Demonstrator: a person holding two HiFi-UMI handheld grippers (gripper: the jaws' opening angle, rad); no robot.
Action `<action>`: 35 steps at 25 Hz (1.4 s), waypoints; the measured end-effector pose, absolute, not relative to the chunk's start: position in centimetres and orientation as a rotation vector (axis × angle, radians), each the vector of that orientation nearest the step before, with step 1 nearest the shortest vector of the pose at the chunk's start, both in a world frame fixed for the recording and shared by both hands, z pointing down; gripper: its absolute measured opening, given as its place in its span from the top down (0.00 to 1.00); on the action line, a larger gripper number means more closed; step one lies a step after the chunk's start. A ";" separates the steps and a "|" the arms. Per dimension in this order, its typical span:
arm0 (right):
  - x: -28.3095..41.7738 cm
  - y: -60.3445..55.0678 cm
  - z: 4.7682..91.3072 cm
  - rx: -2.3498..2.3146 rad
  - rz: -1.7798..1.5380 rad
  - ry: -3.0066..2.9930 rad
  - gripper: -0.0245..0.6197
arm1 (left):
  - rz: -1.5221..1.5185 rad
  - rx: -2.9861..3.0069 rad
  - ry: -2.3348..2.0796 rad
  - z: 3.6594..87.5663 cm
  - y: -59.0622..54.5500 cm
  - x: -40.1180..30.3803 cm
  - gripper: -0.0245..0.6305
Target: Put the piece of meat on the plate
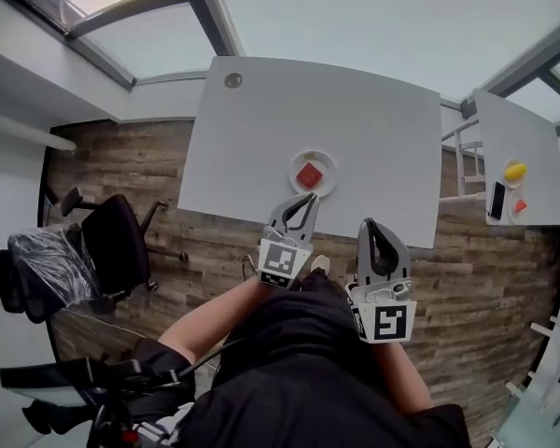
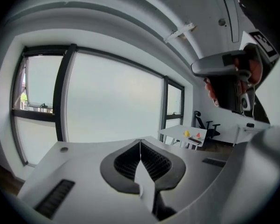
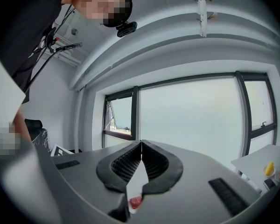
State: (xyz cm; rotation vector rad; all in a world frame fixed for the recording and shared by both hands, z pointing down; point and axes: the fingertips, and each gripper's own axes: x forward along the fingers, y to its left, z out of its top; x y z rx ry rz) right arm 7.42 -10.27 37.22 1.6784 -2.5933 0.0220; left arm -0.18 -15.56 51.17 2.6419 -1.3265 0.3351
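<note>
A red piece of meat (image 1: 309, 175) lies on a small white plate (image 1: 326, 186) near the front edge of the white table (image 1: 261, 129). My left gripper (image 1: 311, 197) hovers just in front of the plate, tips touching, and nothing sits between the jaws (image 2: 140, 142). My right gripper (image 1: 367, 222) hangs off the table's front edge, to the right of the plate, also shut and empty (image 3: 141, 143). In the right gripper view the meat (image 3: 136, 201) shows through the gap below its jaws.
A second white table (image 1: 532, 138) at the right carries a yellow thing (image 1: 514, 171), a red thing (image 1: 520, 206) and a dark phone (image 1: 497, 200). A black office chair (image 1: 112, 241) stands on the wooden floor at the left. Large windows line the far wall.
</note>
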 end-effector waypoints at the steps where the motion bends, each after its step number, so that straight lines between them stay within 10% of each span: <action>1: 7.3 -10.1 37.2 1.677 0.024 -2.599 0.95 | 0.316 2.651 -1.339 49.9 -15.2 -0.3 0.96; 35: 5.0 -7.3 36.2 1.610 -0.016 -2.673 0.95 | -0.030 2.669 -1.624 37.6 -7.7 -2.8 0.96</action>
